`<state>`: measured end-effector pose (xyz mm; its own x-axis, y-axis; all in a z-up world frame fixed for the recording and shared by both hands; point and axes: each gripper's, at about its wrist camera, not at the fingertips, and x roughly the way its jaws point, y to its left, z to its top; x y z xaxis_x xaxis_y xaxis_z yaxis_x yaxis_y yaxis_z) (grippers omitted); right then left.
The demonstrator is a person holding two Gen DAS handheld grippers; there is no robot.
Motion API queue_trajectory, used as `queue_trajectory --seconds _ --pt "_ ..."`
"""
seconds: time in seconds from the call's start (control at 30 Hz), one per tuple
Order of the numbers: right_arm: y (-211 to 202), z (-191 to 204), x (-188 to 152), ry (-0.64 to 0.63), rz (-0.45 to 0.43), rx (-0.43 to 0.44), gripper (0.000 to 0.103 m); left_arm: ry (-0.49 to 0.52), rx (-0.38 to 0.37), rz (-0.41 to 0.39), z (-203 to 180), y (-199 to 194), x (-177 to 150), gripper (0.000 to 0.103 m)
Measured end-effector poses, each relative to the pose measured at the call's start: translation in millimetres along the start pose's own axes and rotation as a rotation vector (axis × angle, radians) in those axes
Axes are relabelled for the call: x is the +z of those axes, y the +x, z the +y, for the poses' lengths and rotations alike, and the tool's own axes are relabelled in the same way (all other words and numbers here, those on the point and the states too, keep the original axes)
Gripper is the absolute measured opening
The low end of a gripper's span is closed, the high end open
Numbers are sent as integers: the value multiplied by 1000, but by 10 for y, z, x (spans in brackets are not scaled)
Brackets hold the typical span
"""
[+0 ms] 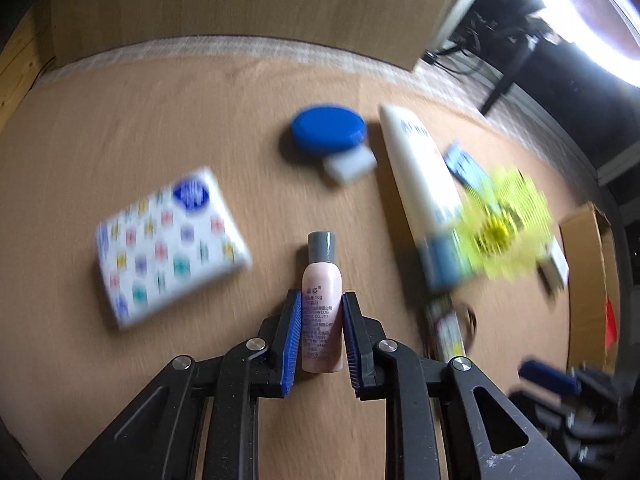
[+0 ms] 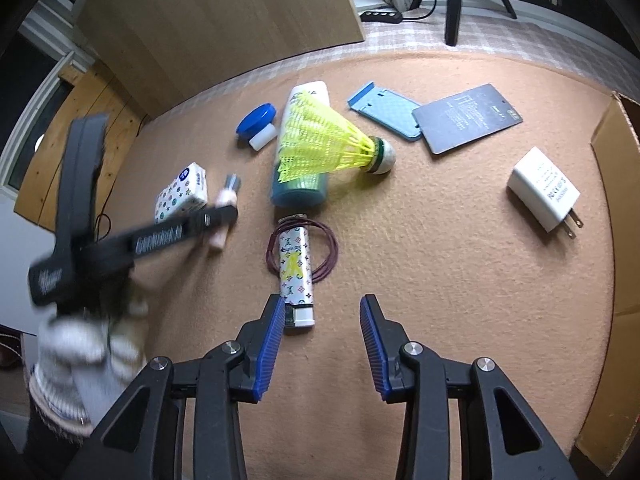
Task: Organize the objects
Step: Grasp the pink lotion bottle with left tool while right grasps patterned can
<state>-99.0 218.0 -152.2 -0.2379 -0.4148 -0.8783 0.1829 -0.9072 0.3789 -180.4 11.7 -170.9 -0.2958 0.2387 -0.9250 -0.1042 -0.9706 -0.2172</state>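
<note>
Pink bottle [image 1: 322,304] with a grey cap lies flat on the tan tabletop [image 1: 160,128], between the blue pads of the left gripper [image 1: 320,340]. Both pads sit against its sides, so the jaws are pinching the bottle's lower body; the cap end points away from the gripper. Background in the left wrist view is smeared.

Places relative to the pink bottle:
- patterned tissue pack [image 1: 170,246]: just beside it, on the side away from the tube.
- blue round lid [image 1: 329,130] with a small white block [image 1: 350,166] touching it: beyond the cap end.
- white tube with a blue cap [image 2: 300,148]: on the opposite side from the tissue pack, lying flat, with a yellow shuttlecock [image 2: 320,140] resting across it.
- patterned lighter [image 2: 296,276], lying inside a loop of dark red hair ties [image 2: 332,248]: further out on the tube's side.
- light blue card holder [image 2: 384,112], dark card [image 2: 468,118], white charger plug [image 2: 544,194]: well apart, past the shuttlecock.

Right gripper [image 2: 322,344]: jaws spread, nothing between the pads; the lighter's white end lies just beside its left pad. A gloved hand [image 2: 88,352] holds the left gripper.
</note>
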Motion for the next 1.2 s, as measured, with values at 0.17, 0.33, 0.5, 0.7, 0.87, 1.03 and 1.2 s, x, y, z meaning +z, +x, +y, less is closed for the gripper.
queue_trajectory --seconds 0.17,0.33,0.5,0.7,0.87,1.03,1.2 --pt "113 75 30 -25 15 2 31 15 -17 8 -36 -134 -439 22" --pt "281 156 69 -54 39 -12 30 8 -39 17 -65 -238 -791 22" --pt "429 210 123 -82 53 -52 29 26 -43 9 -101 -336 -974 47" --pt "473 340 166 -151 47 -116 27 28 -25 -5 -62 -366 -992 51" --pt "492 414 137 -210 58 -159 21 22 -28 10 -12 -325 -992 50" --pt "497 459 91 -242 75 -164 21 21 -33 5 -17 -300 -975 50" --pt "479 501 17 -272 82 -184 21 26 -29 0 -18 -305 -982 47"
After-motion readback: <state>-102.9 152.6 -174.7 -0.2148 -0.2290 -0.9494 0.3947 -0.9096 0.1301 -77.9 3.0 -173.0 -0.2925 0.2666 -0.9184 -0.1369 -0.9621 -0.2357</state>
